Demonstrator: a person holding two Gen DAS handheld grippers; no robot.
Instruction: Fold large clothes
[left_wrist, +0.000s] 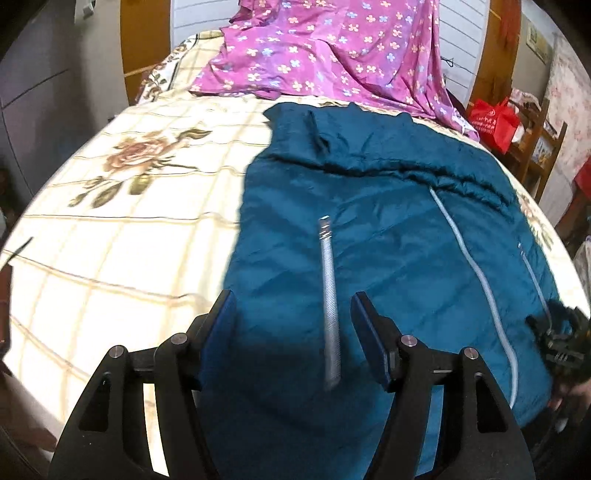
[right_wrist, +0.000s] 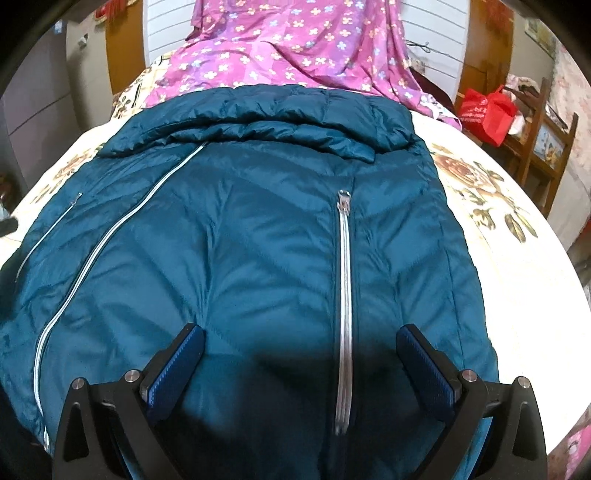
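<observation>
A teal puffer jacket (right_wrist: 258, 240) lies spread flat, front side up, on a bed covered by a cream sheet with rose prints (left_wrist: 110, 229); in the right wrist view the jacket fills the centre and lower part of the frame, its quilted hood or collar (right_wrist: 258, 122) bunched across the upper middle; a silver main zipper (right_wrist: 92, 258) runs diagonally down the left side of that frame, a short pocket zipper (right_wrist: 345, 295) runs straight down the middle right, and a second pocket zipper (right_wrist: 44, 236) shows at the far left edge.

The right claw (right_wrist: 301, 358) hovers over the jacket's lower part at the bottom of its frame; its blue-padded fingers (right_wrist: 177, 365) stand wide apart with nothing between them but the fabric below, the pocket zipper passing through the gap.

In the left wrist view the jacket occupies the centre and right, with bare sheet to the left; the left claw (left_wrist: 293, 332) sits at the bottom centre, spread wide and holding nothing, its left pad over the jacket's edge and a pocket zipper (left_wrist: 330, 306) lying in the gap; whether the pads touch the fabric I cannot tell.

A purple floral cloth (left_wrist: 325, 48) lies at the top of both frames, beyond the jacket; a red bag (left_wrist: 493, 123) sits on wooden furniture at the upper right.
</observation>
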